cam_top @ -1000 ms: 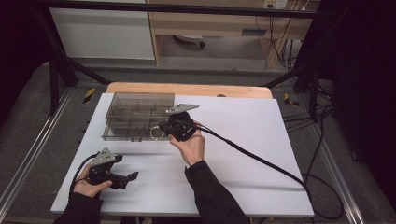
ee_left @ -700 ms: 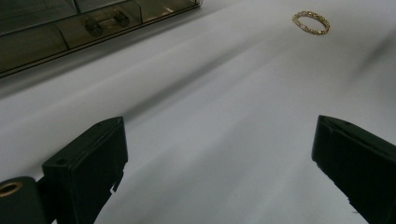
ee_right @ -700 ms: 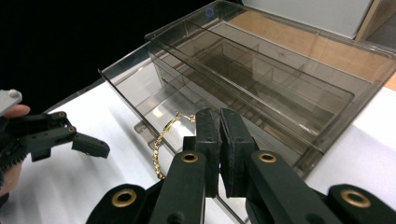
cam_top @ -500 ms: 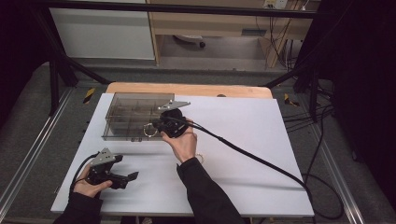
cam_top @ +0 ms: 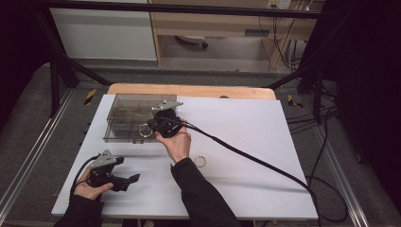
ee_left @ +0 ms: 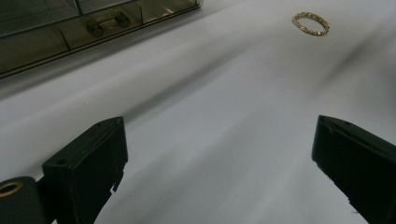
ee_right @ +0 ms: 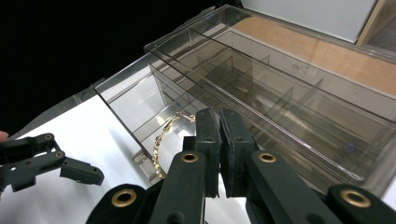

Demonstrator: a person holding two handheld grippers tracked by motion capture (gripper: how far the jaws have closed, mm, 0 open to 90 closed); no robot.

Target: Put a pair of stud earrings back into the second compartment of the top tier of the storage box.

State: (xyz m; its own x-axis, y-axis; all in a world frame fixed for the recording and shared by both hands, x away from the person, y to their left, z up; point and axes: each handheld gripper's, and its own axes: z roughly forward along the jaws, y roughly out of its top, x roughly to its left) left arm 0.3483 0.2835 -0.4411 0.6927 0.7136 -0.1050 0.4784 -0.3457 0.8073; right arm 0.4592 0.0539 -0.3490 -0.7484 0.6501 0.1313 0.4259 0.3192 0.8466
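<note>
A smoky clear organiser box (cam_top: 127,113) with several compartments stands at the table's back left. My right gripper (cam_top: 151,126) hangs over its front right corner, shut on a gold chain bracelet (cam_top: 145,131). In the right gripper view the bracelet (ee_right: 161,140) loops out to the left of the closed jaws, above the box (ee_right: 289,107). A second gold bracelet (cam_top: 200,161) lies flat on the white table beside the right forearm. My left gripper (cam_top: 131,179) rests at the front left, open and holding nothing. From the left gripper view that loose bracelet (ee_left: 310,23) is far ahead.
White sheet (cam_top: 246,142) covers the table, with a wooden strip (cam_top: 189,90) along the back edge. The right gripper's black cable (cam_top: 255,161) trails across the sheet to the right edge. Two small knobs (ee_left: 107,23) show on the box front.
My right gripper has moved left with the bracelet, from the table's middle to the box's front right corner. The left gripper has stayed put.
</note>
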